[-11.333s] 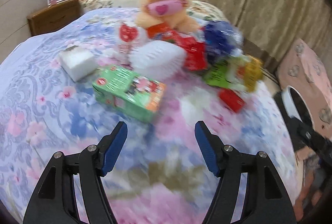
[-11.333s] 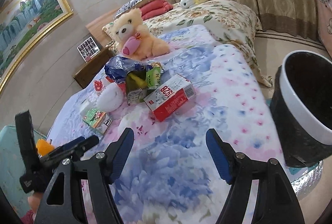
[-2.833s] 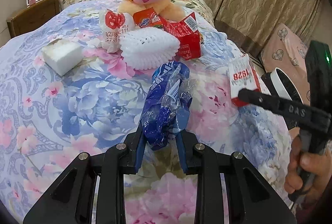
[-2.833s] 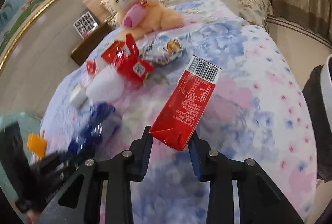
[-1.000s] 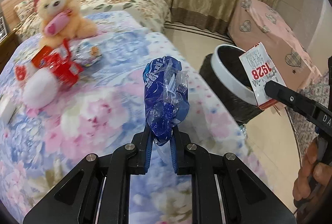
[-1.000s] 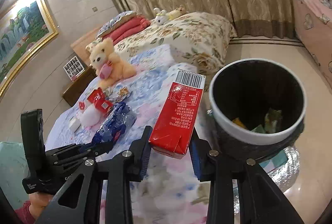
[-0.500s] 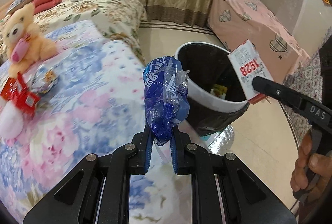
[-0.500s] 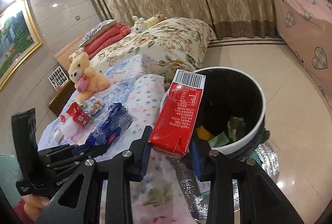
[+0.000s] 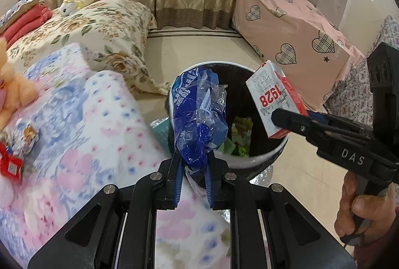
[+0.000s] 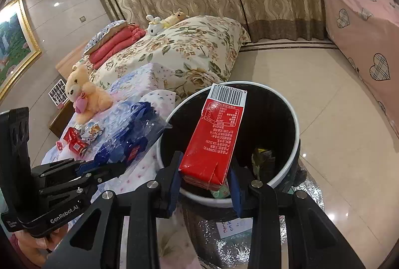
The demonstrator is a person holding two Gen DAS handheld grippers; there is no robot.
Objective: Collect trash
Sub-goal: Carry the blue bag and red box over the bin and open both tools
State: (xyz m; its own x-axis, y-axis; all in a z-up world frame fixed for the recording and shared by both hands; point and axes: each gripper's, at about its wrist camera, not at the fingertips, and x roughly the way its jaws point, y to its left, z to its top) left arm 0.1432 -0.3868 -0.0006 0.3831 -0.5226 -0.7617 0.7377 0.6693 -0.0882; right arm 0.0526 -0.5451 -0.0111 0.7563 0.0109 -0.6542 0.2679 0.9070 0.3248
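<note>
Carton (image 10: 215,136) clamped between right tongs (image 10: 205,188), over bin (image 10: 295,116).

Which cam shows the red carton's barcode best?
Right wrist: the red carton stands upright between the right gripper fingers, barcode end up and facing the lens. Left wrist shows only its white "1928" face, side-on, with no barcode.
</note>
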